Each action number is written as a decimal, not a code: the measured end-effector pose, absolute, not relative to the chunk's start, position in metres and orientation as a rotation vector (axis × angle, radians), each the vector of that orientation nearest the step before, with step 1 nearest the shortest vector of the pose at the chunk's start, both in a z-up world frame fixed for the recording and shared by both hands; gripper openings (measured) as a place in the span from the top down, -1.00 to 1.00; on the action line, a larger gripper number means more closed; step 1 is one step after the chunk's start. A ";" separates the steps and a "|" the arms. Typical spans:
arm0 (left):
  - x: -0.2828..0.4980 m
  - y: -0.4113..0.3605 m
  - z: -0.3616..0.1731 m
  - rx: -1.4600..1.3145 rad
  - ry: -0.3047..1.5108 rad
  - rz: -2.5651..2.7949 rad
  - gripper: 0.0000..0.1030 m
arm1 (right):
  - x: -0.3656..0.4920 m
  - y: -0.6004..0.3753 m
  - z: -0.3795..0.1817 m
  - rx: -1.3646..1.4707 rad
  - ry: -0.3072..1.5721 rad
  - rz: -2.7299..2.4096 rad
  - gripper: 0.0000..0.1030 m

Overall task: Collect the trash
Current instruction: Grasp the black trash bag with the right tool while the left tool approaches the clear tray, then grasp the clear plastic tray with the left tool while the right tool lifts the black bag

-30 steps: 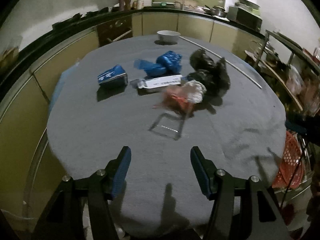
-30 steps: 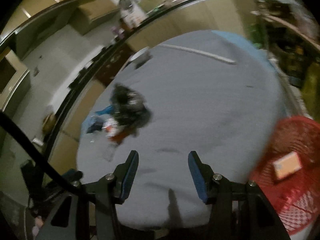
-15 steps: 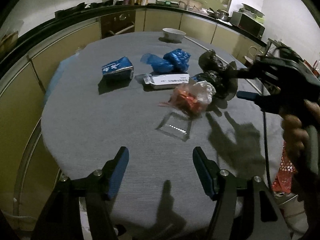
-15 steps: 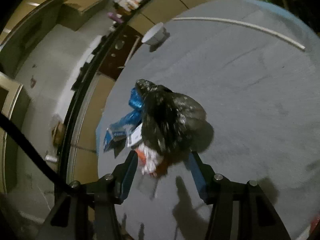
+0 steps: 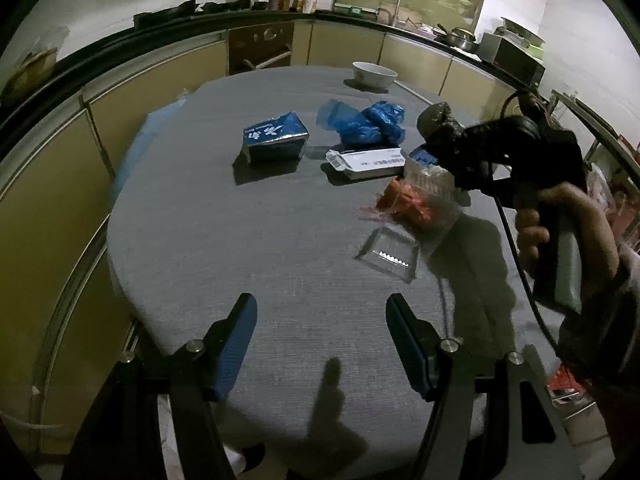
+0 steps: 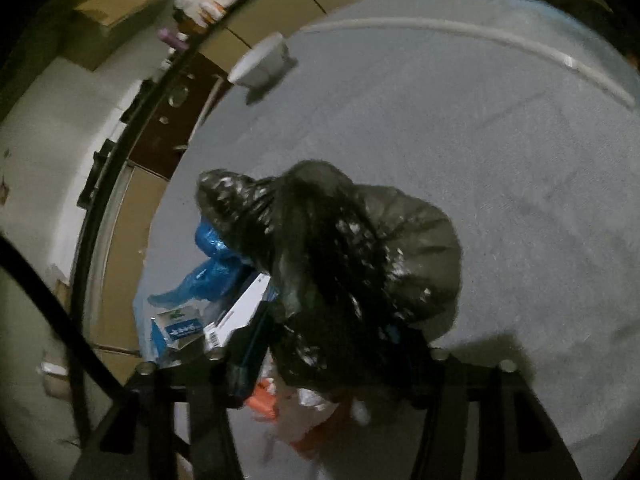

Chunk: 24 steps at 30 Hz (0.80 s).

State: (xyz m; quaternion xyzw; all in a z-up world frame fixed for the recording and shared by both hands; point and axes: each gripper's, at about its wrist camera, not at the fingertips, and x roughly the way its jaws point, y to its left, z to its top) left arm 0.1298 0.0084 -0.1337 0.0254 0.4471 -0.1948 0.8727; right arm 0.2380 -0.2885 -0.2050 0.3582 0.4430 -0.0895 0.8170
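Behind black bag [image 6: 344, 280], right jaws' tips hidden.

Right wrist view: black bag [image 6: 340, 264] fills the centre and hides both finger pads of the right gripper [image 6: 328, 356]; whether they pinch it is not visible. Bag also covers most of the white carton [image 6: 240, 312] and blue plastic [image 6: 212, 268]. Orange wrapper [image 6: 264, 398] blurred, partly under the bag.

Left wrist view: the right gripper [image 5: 448, 160] and its holding hand [image 5: 568, 232] cover nearly all the black bag [image 5: 436, 118]; fingertips lost in dark. Print on blue packet [image 5: 276, 140] too small to read. Left gripper [image 5: 320, 344] frame cut off by the bottom edge.
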 end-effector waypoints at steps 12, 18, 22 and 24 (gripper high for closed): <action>0.154 -0.047 -0.115 -0.016 0.917 -0.553 -0.58 | 0.188 -0.333 -0.206 0.846 0.917 -0.071 0.55; 0.181 -0.088 -0.116 0.001 0.890 -0.598 -0.62 | 0.175 -0.347 -0.188 0.844 0.877 -0.027 0.37; 0.197 -0.097 -0.138 0.003 0.934 -0.602 -0.62 | 0.176 -0.352 -0.173 0.773 0.837 -0.046 0.11; 0.200 -0.095 -0.148 -0.014 0.950 -0.607 -0.62 | 0.174 -0.357 -0.163 0.754 0.791 -0.047 -0.19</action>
